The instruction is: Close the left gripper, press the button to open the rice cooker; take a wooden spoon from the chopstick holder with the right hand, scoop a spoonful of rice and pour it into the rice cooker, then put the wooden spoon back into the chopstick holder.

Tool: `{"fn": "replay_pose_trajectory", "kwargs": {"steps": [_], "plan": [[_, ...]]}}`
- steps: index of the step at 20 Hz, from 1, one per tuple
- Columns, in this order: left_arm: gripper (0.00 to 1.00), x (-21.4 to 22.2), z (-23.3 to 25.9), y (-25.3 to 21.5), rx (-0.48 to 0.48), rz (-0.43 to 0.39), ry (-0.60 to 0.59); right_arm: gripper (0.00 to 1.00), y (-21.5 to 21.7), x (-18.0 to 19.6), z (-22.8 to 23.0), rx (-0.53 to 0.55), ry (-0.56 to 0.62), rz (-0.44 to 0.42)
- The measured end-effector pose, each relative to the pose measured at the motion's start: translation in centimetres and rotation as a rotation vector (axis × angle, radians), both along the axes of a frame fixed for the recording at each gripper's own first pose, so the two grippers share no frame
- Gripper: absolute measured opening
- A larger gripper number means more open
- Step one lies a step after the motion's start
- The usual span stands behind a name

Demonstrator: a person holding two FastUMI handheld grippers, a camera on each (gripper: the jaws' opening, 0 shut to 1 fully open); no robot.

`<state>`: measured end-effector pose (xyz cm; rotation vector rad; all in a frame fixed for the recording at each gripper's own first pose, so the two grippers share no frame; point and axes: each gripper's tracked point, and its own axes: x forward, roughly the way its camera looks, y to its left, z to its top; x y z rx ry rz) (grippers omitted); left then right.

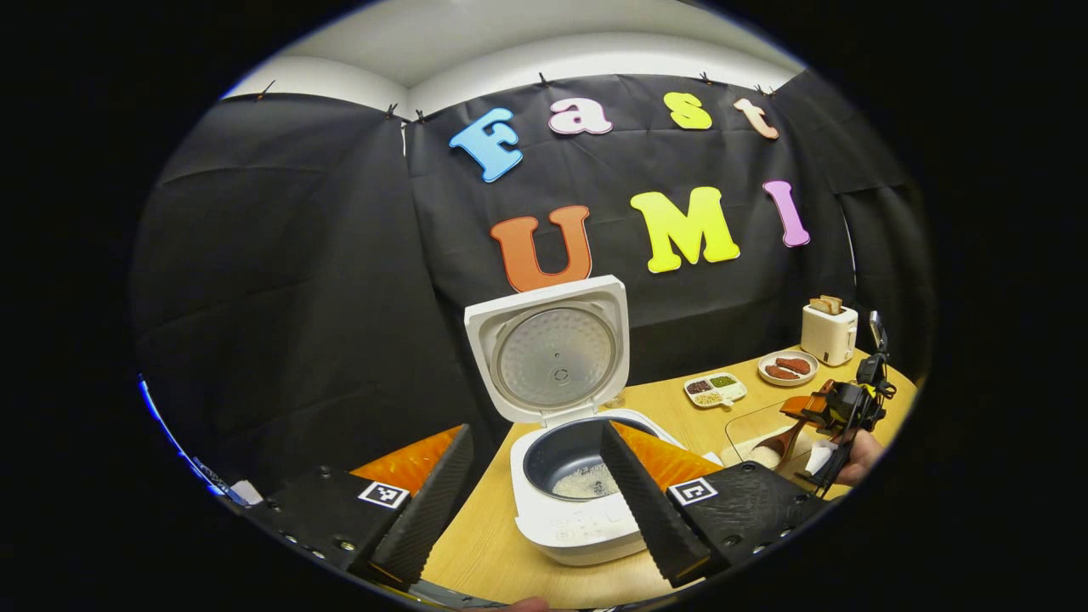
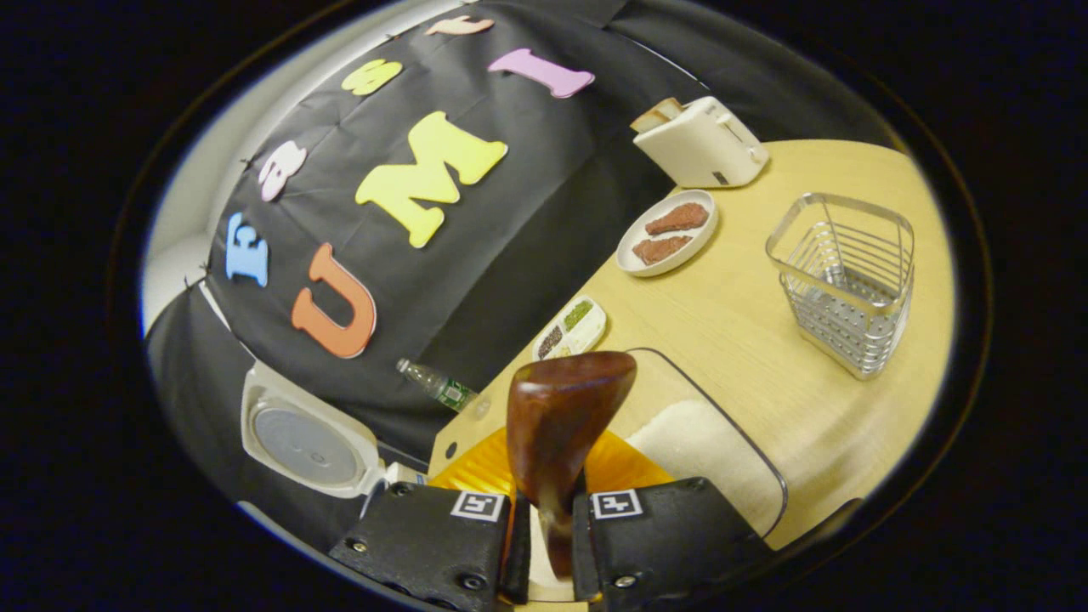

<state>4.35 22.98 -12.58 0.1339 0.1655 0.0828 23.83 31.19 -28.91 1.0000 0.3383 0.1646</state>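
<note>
The white rice cooker [image 1: 578, 527] stands open with its lid [image 1: 552, 348] upright; some rice lies in the dark pot [image 1: 586, 480]. My left gripper [image 1: 535, 506] is open just in front of it, one finger on each side of the pot. In the right gripper view, my right gripper [image 2: 548, 544] is shut on the handle of the dark wooden spoon [image 2: 565, 412]. The spoon's bowl hangs over the glass dish of rice [image 2: 705, 450]. Whether it carries rice I cannot tell. The wire chopstick holder [image 2: 846, 280] stands empty to the right. The right gripper [image 1: 841, 408] with the spoon [image 1: 786, 442] also shows far right.
On the wooden table [image 2: 722, 323] stand a white toaster [image 2: 701, 140], a plate with two pieces of meat [image 2: 667, 234] and a small divided dish [image 2: 571, 327]. A plastic bottle [image 2: 438, 384] stands behind the cooker. A hand [image 1: 858, 455] holds the right gripper.
</note>
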Motion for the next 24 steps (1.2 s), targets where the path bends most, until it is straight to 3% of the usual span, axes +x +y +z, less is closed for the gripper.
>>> {"fn": "replay_pose_trajectory", "kwargs": {"steps": [5, 9, 14, 17, 24], "plan": [[0.96, 0.0, 0.4, 0.1, 0.014, -0.001, -0.01, 0.24, -2.0, 0.4, 1.5, 0.29, -0.001, -0.063], [0.95, 0.1, 0.7, 0.0, 0.013, -0.001, -0.018, 0.24, -3.3, 0.8, 2.4, 0.416, -0.012, -0.107], [0.95, -0.1, 0.5, 0.0, 0.01, -0.005, -0.017, 0.24, -4.3, 0.1, 4.4, 0.426, -0.011, -0.121], [0.95, -0.5, 0.2, 0.4, -0.005, 0.002, -0.02, 0.24, -4.0, -0.3, 8.0, 0.419, -0.029, -0.108], [0.95, -2.0, -0.1, 3.4, -0.045, 0.069, -0.052, 0.24, 5.1, -0.2, 19.1, 0.329, -0.081, 0.017]]}}
